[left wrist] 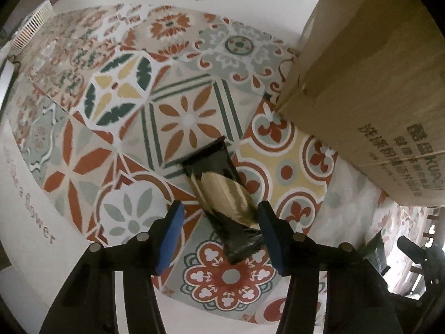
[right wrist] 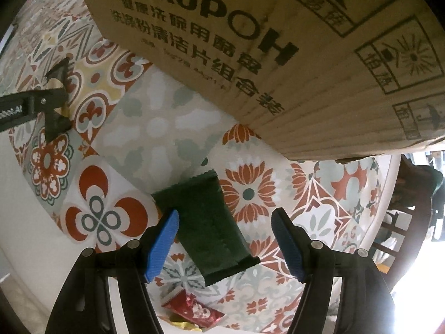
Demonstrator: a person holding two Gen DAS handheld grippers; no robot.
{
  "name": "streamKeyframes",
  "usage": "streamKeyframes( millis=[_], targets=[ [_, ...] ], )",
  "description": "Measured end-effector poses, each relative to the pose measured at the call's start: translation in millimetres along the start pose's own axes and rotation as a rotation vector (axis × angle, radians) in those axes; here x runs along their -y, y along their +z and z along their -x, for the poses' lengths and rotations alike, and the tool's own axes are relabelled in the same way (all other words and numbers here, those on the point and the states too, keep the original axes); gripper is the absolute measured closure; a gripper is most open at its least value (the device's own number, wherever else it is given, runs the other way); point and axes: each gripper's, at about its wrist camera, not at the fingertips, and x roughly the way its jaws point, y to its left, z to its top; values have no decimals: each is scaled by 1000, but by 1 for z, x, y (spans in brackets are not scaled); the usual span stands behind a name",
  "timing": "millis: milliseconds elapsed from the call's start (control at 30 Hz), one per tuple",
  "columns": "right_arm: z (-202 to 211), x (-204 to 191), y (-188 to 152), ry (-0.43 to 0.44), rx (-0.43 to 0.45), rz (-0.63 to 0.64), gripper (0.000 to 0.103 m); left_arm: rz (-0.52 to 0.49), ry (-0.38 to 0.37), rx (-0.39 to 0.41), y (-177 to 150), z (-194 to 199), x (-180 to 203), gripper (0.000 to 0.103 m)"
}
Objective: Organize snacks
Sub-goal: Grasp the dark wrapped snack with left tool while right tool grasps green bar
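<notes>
Step in hand: pick-up, both hands at once. Left gripper [left wrist: 221, 236] points down at a black-gold bar [left wrist: 222, 197], lower centre of left view. Bar lies flat on the cloth [left wrist: 111, 89], slanted, between the jaws. Right pad looks touching or nearly touching the bar's edge, left pad has a clear gap, so no pinch yet, jaws part spread.

Right gripper [right wrist: 225, 239] is over a green pack [right wrist: 208, 222], centre-low in right view, also flat on cloth. Jaws spread wide, gaps both sides, pads not on it.

Box [right wrist: 250, 55] fills the top of right view and upper right of left view; prob the drop target, can't see its opening. Red pack [right wrist: 194, 311] at bottom edge of right view, not yet handled.

Next, my guess: left closes on bar across its narrow width; the slant could twist it in the grip. Right needs to close a lot more, then lift both twd box.
</notes>
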Motion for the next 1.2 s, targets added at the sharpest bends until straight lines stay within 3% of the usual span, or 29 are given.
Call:
streamKeyframes(
  millis=[133, 200, 267, 400, 500, 533, 567, 733, 800, 833, 867, 1200],
  targets=[
    [-3, -2, -1, 23, 7, -12, 40, -18, 9, 12, 4, -2, 1, 55],
    [-5, -4, -5, 34, 7, -23, 43, -26, 17, 20, 3, -1, 2, 65],
    [-4, -5, -7, 74, 9, -44, 56, -38, 19, 35, 0, -1, 3, 68],
    [2, -13, -11, 62, 22, -54, 59, -73, 3, 37, -2, 4, -3, 72],
    [11, -15, -15, 52, 44, -79, 75, -111, -19, 28, -9, 5, -3, 72],
    [13, -16, -17, 60, 45, -86, 94, -125, -22, 32, -13, 6, -3, 72],
    [14, -17, -20, 68, 45, -90, 95, -136, -24, 34, -16, 5, -3, 72],
    [18, -19, -32, 44, 100, -112, 92, -161, -29, 39, -27, 6, -5, 72],
    [20, -17, -36, 55, 113, -146, 72, -173, -39, 35, -32, 5, -5, 72],
    [24, -15, -39, 57, 131, -157, 49, -177, -41, 36, -35, 6, -6, 72],
    [29, -15, -42, 48, 161, -161, 39, -187, -44, 37, -37, 8, -6, 72],
    [15, 2, -51, 113, 108, -237, 39, -272, -68, 62, -62, 24, 20, 72]
  ],
)
